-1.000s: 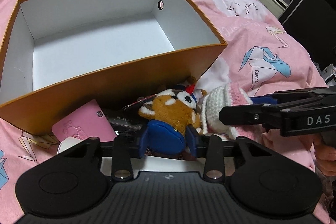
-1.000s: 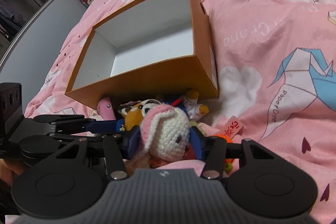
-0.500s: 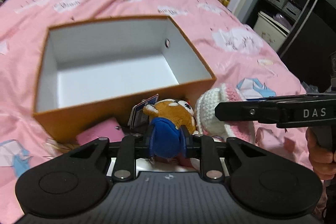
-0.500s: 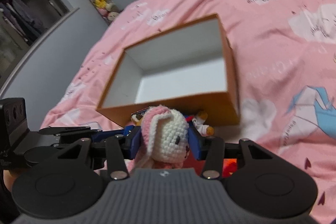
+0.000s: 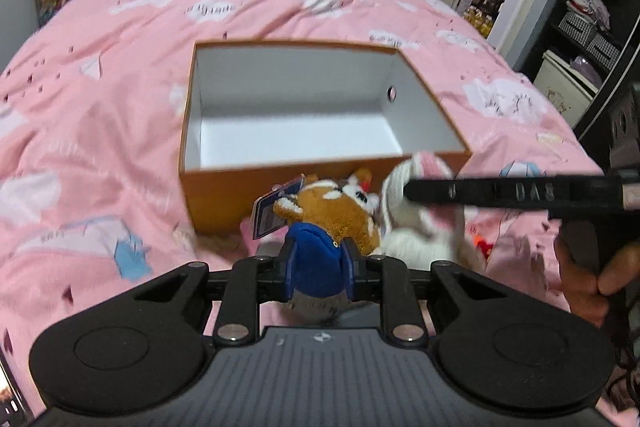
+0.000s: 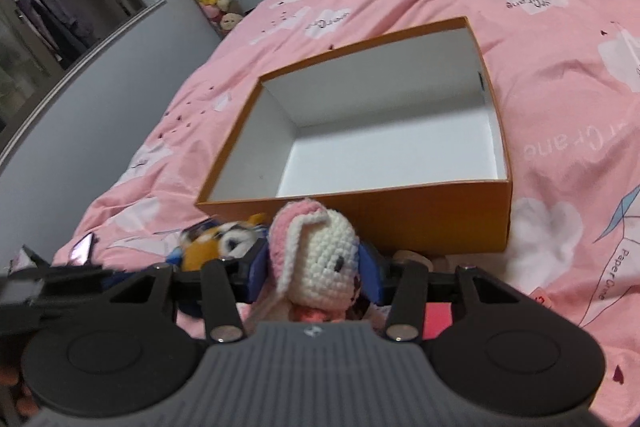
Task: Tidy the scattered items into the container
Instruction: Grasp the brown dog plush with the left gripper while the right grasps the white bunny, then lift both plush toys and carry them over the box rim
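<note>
Scattered toys are on their way to the orange box (image 5: 320, 183), which sits open and empty, white inside, in the middle of the bed (image 5: 100, 107) with its pink crane-print duvet. Both toys are held up in front of the box's near wall, not yet over the rim.

Nearer me, the left tool (image 5: 318, 267) is clamped narrowly on the blue-clothed body of a brown fox plush (image 5: 332, 211), its paper tag (image 5: 272, 211) sticking out to the left. Right beside it, the right tool (image 6: 316, 273) grips a white and pink crochet bunny (image 6: 320, 259) around the head, jaws set wider because the head is bulky.

The two toys are almost touching, and the right tool's arm crosses close over the fox in the left view. My worry is a clash: if both go for the box together, the tools or toys could knock and one could slip free. The bunny is soft and round, so it might squeeze out of its hold. Either toy carried too low could catch the near rim and shove the light box across the duvet.
</note>
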Motion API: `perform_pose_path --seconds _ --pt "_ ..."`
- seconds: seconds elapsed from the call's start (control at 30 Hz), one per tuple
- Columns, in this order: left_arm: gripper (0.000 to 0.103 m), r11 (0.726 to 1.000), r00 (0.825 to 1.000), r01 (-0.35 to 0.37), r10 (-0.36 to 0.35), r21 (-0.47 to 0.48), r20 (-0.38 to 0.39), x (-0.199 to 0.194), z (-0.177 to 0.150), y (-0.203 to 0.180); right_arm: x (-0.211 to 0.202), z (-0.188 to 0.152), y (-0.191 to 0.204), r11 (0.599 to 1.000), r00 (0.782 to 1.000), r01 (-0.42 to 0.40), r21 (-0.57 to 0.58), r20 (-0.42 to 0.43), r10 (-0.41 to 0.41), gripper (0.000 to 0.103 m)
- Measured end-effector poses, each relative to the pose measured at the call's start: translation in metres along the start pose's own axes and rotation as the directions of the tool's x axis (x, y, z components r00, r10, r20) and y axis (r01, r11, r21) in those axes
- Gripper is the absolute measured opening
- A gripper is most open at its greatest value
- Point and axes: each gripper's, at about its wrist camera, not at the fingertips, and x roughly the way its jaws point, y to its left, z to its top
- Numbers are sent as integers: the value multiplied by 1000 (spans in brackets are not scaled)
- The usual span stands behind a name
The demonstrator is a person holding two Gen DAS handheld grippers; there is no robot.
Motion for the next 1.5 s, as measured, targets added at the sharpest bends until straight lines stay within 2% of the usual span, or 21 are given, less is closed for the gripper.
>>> perform_pose_path --seconds 0.2,0.27,0.3,0.33,0.4,0.6,0.7,0.77,0.87,0.93,1.13,1.3,1.37,1.5 --pt "29 999 998 20 -22 -24 -63 12 -17 11 10 -2 -2 999 999 42 -11 24 -42 56" --pt "34 999 997 30 -31 -21 -64 12 -18 12 9 -3 -1 999 998 46 -26 33 -45 58" --pt "41 999 998 29 -30 -16 -63 12 -19 11 8 -3 -1 999 998 43 -29 36 -42 62" --pt "53 1000 998 28 -29 -10 -61 12 -19 12 6 -2 -2 999 998 42 -28 39 -41 68" --pt "62 1000 998 26 -25 8 -55 10 -19 11 1 -2 -4 999 998 38 -24 48 -37 76" --pt "63 999 999 16 -14 52 -37 4 -11 6 -19 0 -9 998 995 60 -20 78 -58 79" --pt "64 993 1000 24 -24 117 0 -3 -3 -5 -26 1 -16 997 996 74 -7 48 -74 79" --pt "70 985 999 30 -35 171 26 -6 4 -14 -28 -1 -18 998 998 69 -5 13 -69 79" --pt "75 963 999 12 -24 270 39 -2 10 -32 -25 -9 -14 997 997 67 -39 -46 -68 79" --pt "76 944 1000 0 -4 331 13 9 13 -41 -20 -14 -11 995 994 70 -74 -84 -76 79" --pt "76 902 997 -1 32 431 -65 34 10 -53 -1 -23 -7 984 983 103 -143 -140 -123 79" --pt "76 874 995 -36 75 485 -62 47 5 -60 7 -24 -11 980 979 122 -155 -146 -145 77" --pt "76 848 994 -57 100 528 -54 51 0 -67 10 -25 -14 982 978 118 -151 -154 -141 77" --pt "76 776 989 -100 148 623 -25 60 -11 -79 18 -25 -18 986 977 98 -138 -175 -122 76"
